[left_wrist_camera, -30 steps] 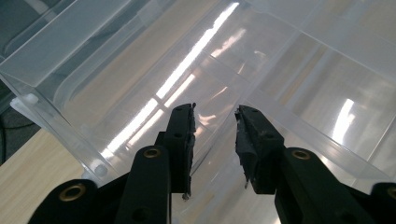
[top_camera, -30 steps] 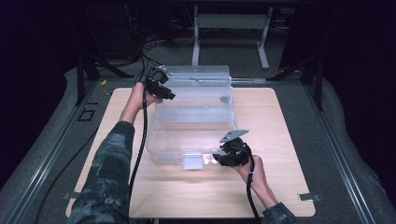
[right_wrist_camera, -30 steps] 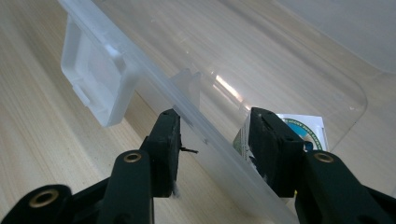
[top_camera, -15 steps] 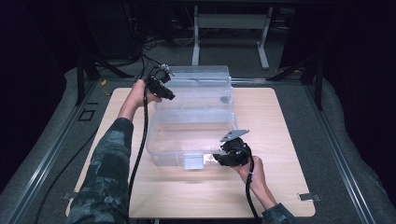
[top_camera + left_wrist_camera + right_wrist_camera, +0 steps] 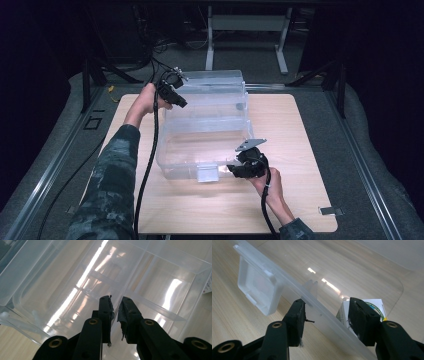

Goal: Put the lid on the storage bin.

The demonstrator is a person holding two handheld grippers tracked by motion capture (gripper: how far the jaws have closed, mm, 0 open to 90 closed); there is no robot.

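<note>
1. High view: one clear plastic bin stands on one wooden table, tilted, its open top toward the near side.
2. Two grippers are at the bin. The left gripper sits at the bin's 10 o'clock corner; the right gripper is at its 5 o'clock rim.
3. Left gripper view: the two black jaws stand nearly together, clamped on a thin clear wall of the bin, which passes up between them.
4. Right gripper view: the two jaws stand apart, one on each side of the bin's rim. Whether either pad touches the rim cannot be told.
5. One white latch tab hangs from that rim at 10 o'clock from the jaws.
6. One white label with a green ring shows through the plastic, beside the jaw at 3 o'clock.
</note>
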